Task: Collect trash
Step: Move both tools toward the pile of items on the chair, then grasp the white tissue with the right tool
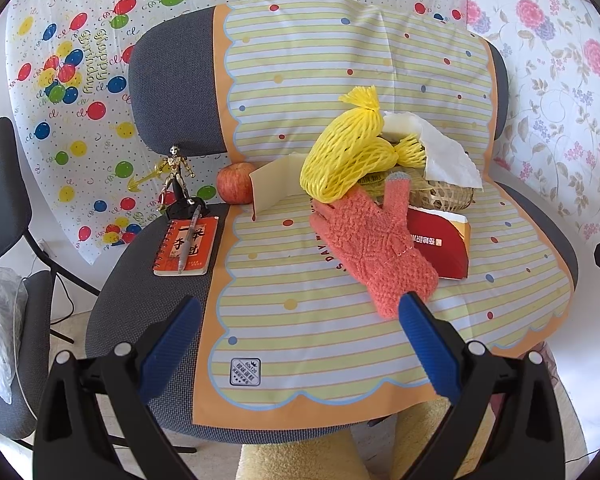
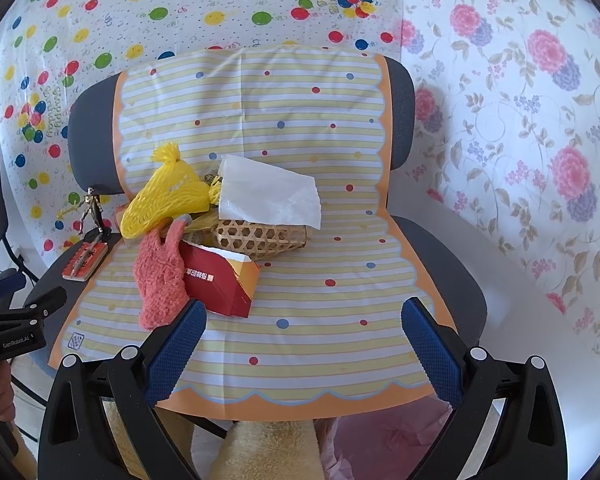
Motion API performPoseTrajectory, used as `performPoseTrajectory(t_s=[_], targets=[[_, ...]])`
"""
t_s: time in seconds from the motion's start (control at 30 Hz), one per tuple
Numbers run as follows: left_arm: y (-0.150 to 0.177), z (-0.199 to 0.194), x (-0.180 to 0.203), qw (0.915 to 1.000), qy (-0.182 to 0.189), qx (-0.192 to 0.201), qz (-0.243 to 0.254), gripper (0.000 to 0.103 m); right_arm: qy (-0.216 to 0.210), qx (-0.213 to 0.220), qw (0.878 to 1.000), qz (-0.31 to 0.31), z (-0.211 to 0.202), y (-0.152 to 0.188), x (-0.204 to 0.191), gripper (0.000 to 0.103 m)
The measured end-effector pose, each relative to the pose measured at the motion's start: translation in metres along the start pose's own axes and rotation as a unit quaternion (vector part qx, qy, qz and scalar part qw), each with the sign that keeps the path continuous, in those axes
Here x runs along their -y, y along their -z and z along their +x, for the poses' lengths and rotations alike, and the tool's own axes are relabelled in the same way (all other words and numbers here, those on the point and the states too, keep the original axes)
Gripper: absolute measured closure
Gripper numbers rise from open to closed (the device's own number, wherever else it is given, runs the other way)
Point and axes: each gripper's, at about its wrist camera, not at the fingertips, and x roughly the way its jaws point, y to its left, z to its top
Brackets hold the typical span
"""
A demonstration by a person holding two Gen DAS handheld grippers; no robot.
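Observation:
A woven basket (image 2: 260,238) stands on the striped cloth (image 2: 320,300) on a grey chair seat. Yellow foam fruit netting (image 1: 348,152) and a white tissue (image 2: 268,194) hang over its rim. A coral knitted glove (image 1: 374,240) lies against a red carton (image 1: 440,240) in front of the basket. A folded cream card (image 1: 274,184) stands left of the netting. My left gripper (image 1: 300,320) is open above the seat's front, its right finger by the glove's cuff. My right gripper (image 2: 304,324) is open over the cloth, its left finger near the carton (image 2: 216,284).
An apple (image 1: 236,182), a gold figurine (image 1: 176,176) and an orange notebook with a pen (image 1: 186,246) sit on the seat's left part. Another chair (image 1: 4,200) with a plastic bag stands at the left. Patterned sheets cover the wall behind.

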Motion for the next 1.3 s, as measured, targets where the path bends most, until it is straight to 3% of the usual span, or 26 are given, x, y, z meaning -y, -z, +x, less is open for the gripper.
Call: performPoseTrajectory(t_s=[0.67, 0.8, 0.9, 0.97, 1.0, 1.1, 1.23, 1.3], targets=[[-0.001, 0.006, -0.005, 1.0, -0.003, -0.006, -0.002, 0.007, -0.004, -0.008, 1.0, 0.004, 0.007, -0.001, 0.003, 0.006], [-0.004, 0.014, -0.007, 0.9999, -0.007, -0.006, -0.005, 0.007, -0.023, 0.019, 1.0, 0.009, 0.022, -0.003, 0.006, 0.006], [-0.007, 0.022, -0.012, 0.9998, -0.01, -0.011, -0.01, 0.007, -0.073, -0.029, 0.996, 0.048, 0.041, -0.013, 0.0, 0.006], [-0.009, 0.029, -0.016, 0.9998, -0.008, -0.015, -0.014, 0.007, -0.083, -0.038, 0.994, 0.054, 0.05, -0.02, -0.006, 0.006], [-0.01, 0.033, -0.018, 0.9997, -0.008, -0.015, -0.016, 0.007, -0.082, -0.042, 0.995, 0.048, 0.056, -0.025, -0.009, 0.006], [-0.015, 0.043, -0.022, 0.9996, -0.01, -0.018, -0.019, 0.007, -0.084, 0.01, 0.996, 0.019, 0.075, -0.037, -0.016, 0.006], [-0.024, 0.054, -0.025, 0.9996, -0.018, -0.012, -0.015, 0.007, -0.075, 0.038, 0.996, -0.003, 0.096, -0.06, -0.029, 0.006], [-0.031, 0.06, -0.027, 0.9997, -0.016, -0.01, -0.018, 0.007, -0.06, 0.008, 0.998, -0.023, 0.114, -0.065, -0.036, 0.006]])
